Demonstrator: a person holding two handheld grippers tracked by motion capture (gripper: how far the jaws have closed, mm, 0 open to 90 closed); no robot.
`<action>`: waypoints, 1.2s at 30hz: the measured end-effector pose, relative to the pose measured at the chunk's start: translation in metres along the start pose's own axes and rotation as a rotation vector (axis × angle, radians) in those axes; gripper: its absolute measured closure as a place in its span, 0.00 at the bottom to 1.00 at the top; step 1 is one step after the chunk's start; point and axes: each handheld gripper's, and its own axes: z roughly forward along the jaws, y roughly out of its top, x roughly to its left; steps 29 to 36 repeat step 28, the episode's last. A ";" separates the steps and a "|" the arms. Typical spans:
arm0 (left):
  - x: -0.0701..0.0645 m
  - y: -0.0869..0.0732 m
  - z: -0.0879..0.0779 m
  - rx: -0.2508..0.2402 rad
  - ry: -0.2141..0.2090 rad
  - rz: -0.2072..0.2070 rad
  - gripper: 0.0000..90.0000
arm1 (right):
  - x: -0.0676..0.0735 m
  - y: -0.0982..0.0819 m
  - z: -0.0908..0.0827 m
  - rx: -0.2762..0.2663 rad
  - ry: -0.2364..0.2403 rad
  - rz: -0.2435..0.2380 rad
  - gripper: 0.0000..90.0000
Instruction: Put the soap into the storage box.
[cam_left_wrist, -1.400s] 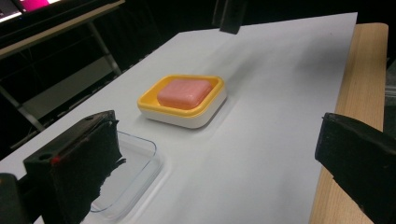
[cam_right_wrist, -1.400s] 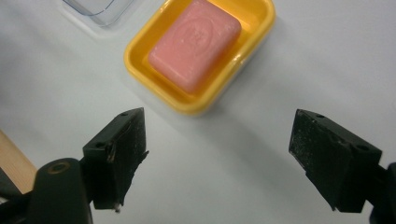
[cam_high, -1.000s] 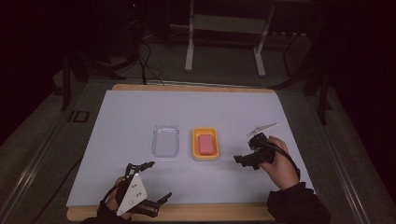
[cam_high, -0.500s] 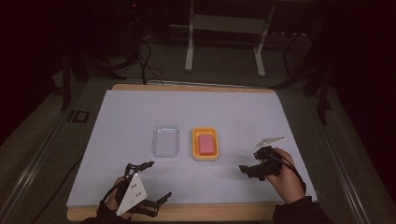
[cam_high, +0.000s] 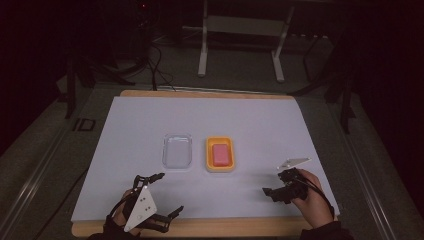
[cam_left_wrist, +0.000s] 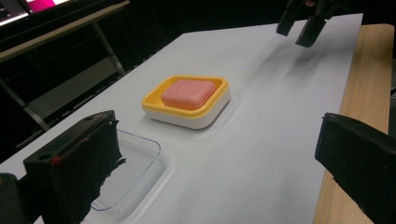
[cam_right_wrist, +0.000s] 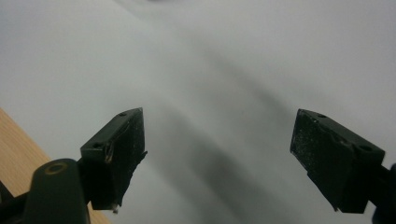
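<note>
Right gripper (cam_high: 272, 192) over bare sheet (cam_high: 260, 120), near its edge.

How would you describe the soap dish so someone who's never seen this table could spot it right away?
Look at the white sheet covering the wooden table; two small trays sit side by side near its middle. The soap dish is the right one, with a yellow rim and a pink bar inside, while the clear tray beside it holds nothing.

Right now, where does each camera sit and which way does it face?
High view: above the person's side, looking forward and down on the white mat; shows left gripper, right gripper.
Left gripper view: between its open jaws toward the yellow soap dish, clear lid.
Right gripper view: down at bare mat between open jaws.
Shared: high and left gripper views both show dish, lid.
</note>
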 end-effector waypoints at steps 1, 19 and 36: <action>0.000 0.000 0.000 0.004 0.000 0.002 0.01 | -0.001 -0.002 0.000 -0.007 0.002 0.000 0.22; -0.002 0.001 0.001 0.004 -0.024 0.009 0.01 | -0.011 -0.019 0.004 -0.104 -0.003 0.025 0.18; -0.002 0.001 0.001 0.003 -0.033 0.010 0.01 | -0.013 -0.022 0.008 -0.092 0.014 0.033 0.18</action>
